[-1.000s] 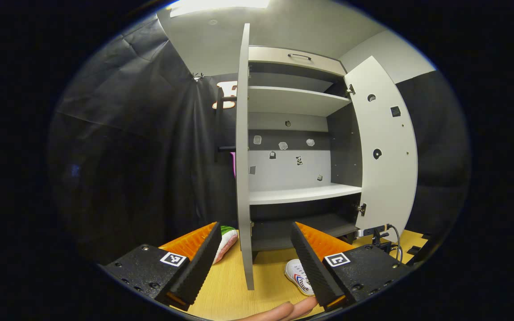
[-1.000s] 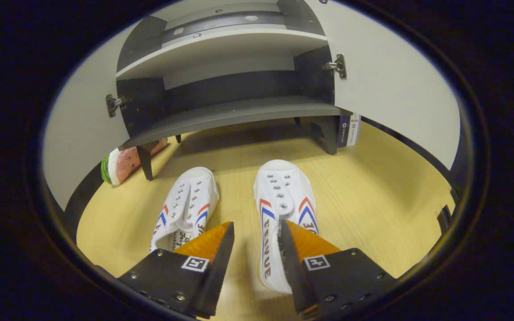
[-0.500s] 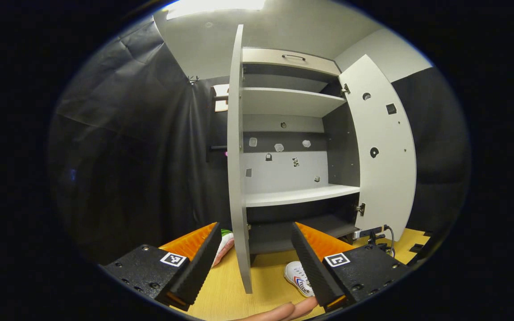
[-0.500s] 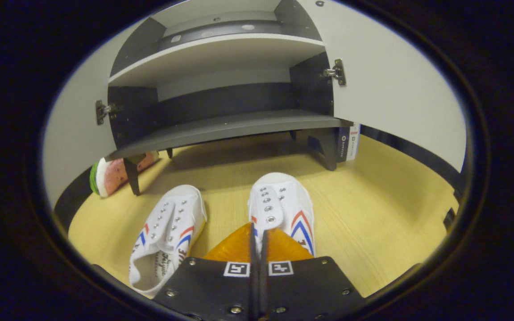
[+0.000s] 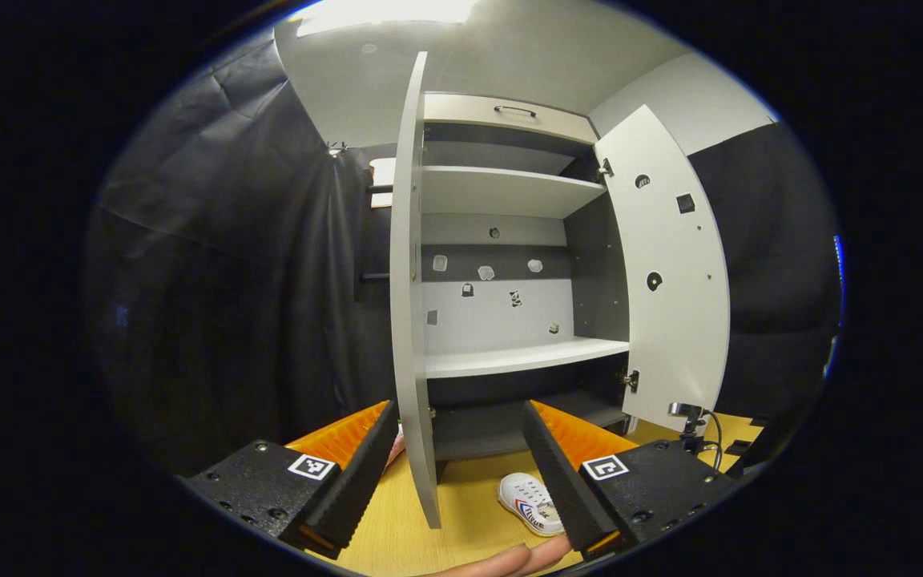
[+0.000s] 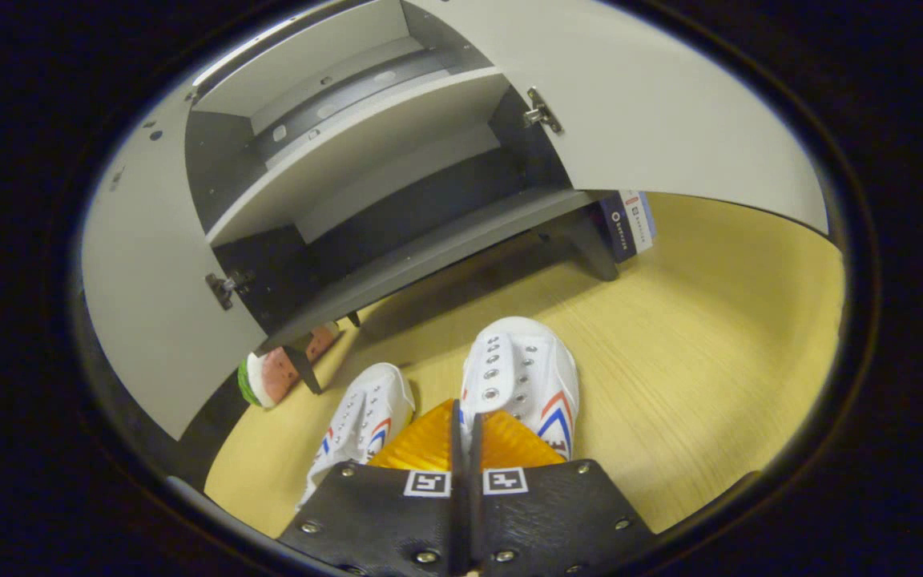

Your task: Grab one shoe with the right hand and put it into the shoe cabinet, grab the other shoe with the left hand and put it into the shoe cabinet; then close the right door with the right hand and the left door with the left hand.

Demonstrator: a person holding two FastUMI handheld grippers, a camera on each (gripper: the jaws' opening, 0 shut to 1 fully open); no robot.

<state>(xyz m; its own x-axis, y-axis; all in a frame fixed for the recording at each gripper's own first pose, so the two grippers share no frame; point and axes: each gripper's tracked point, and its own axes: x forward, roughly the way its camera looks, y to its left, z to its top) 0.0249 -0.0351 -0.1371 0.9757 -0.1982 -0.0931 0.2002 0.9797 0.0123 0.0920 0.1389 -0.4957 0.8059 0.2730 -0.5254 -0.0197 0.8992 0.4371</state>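
Since a second ago the right gripper [image 6: 461,425] has closed on the right shoe [image 6: 521,377], low centre; two white canvas shoes show, the other shoe [image 6: 365,417] beside it. Left gripper [image 5: 457,449] gapes wide before the flat-panelled shoe cabinet [image 5: 501,264].

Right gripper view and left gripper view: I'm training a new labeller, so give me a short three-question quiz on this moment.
1. True or false: the right tool is shut on a shoe.
2. The left tool is: A open, B shut.
3. Fill in: both cabinet doors are ____.

Key: 1 true; 2 A; 3 open.
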